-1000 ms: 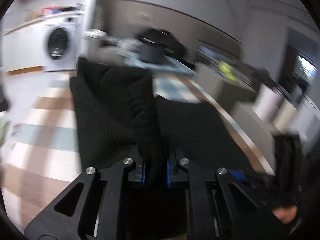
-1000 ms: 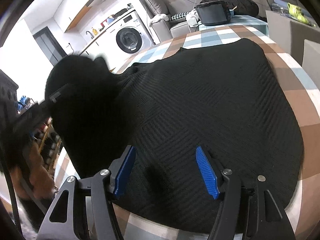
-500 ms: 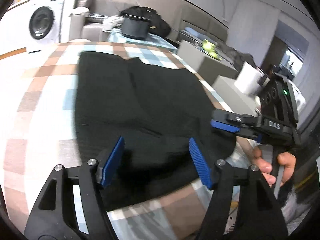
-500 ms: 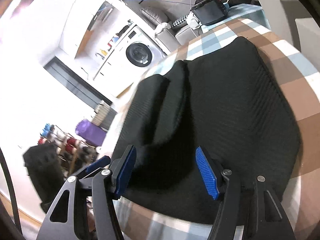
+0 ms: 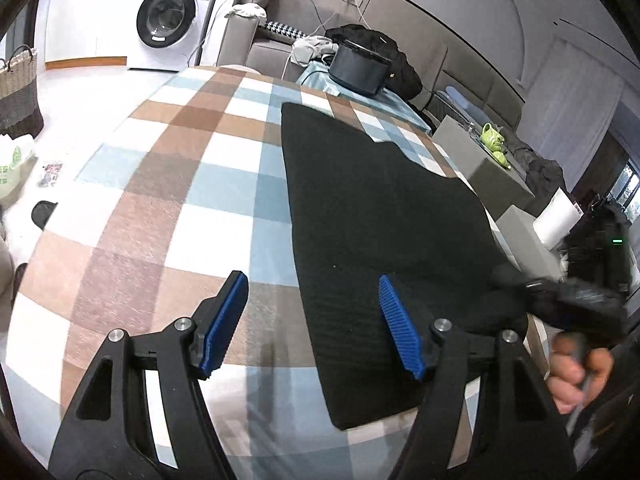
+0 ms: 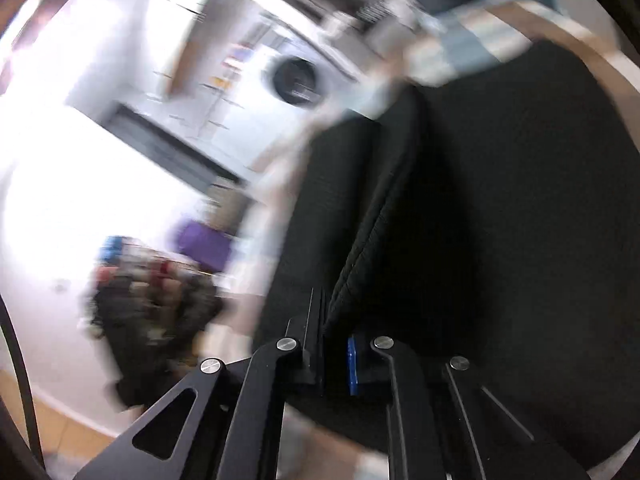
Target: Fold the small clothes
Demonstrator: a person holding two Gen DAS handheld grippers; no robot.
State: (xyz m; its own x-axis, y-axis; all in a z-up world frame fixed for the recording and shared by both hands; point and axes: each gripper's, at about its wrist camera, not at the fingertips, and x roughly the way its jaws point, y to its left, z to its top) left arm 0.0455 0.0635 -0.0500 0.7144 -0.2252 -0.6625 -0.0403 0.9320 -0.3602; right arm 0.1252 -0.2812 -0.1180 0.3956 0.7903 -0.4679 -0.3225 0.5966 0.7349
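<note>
A black knit garment [image 5: 384, 216] lies flat on the checked table [image 5: 192, 184], folded into a long strip. My left gripper [image 5: 314, 320] is open and empty, hovering over the garment's near left edge. In the left wrist view the right gripper [image 5: 576, 300] shows blurred at the garment's right edge, with a hand below it. In the right wrist view, my right gripper [image 6: 336, 360] is shut on a raised fold of the black garment [image 6: 500, 220]. That view is motion-blurred.
A washing machine [image 5: 172, 20] stands beyond the table's far end. A dark pot [image 5: 360, 68] sits on a side table behind. Grey boxes [image 5: 492, 160] and a white roll [image 5: 556, 220] stand right of the table. A woven basket [image 5: 16, 88] is on the floor at left.
My left gripper let go of the garment, opened and swung back over the near left edge. My right gripper closed on a fold of the garment and is moving fast.
</note>
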